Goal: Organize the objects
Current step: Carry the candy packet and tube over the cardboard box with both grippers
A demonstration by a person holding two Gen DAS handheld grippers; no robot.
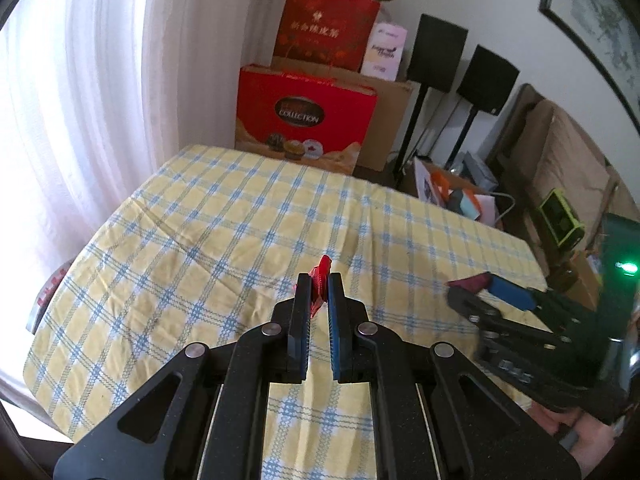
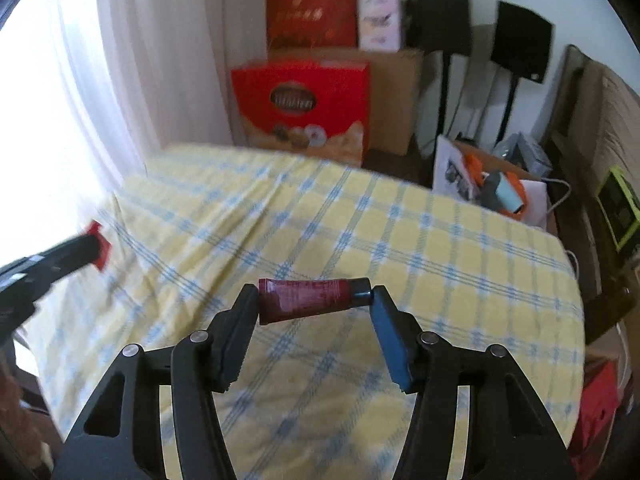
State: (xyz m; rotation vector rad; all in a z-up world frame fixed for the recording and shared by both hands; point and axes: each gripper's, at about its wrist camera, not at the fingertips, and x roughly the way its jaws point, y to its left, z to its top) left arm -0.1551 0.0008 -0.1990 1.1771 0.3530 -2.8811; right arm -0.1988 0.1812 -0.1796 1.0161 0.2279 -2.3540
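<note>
Left hand-held gripper (image 1: 319,289) tight on red wrapper (image 1: 321,276), right hand-held gripper (image 2: 315,299) half-wide w/ tube (image 2: 312,300).

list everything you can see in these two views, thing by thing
red packet: 1, red, pinched between the left gripper's pads above the table
tube: 1, dark red with a black cap, spanning the right gripper's fingers end to end
tablecloth: 1, yellow with blue checks, covering the table
gift boxes: 2, red, stacked against the wall beyond the table
cardboard box: 1, brown, behind the lower gift box
speakers on stands: 2, black, by the wall
curtain: 1, white, sheer, along the window
framed picture: 1, dark frame, on the wall
left gripper: 1, black, shut on the packet
right gripper: 1, black, around the tube
</note>
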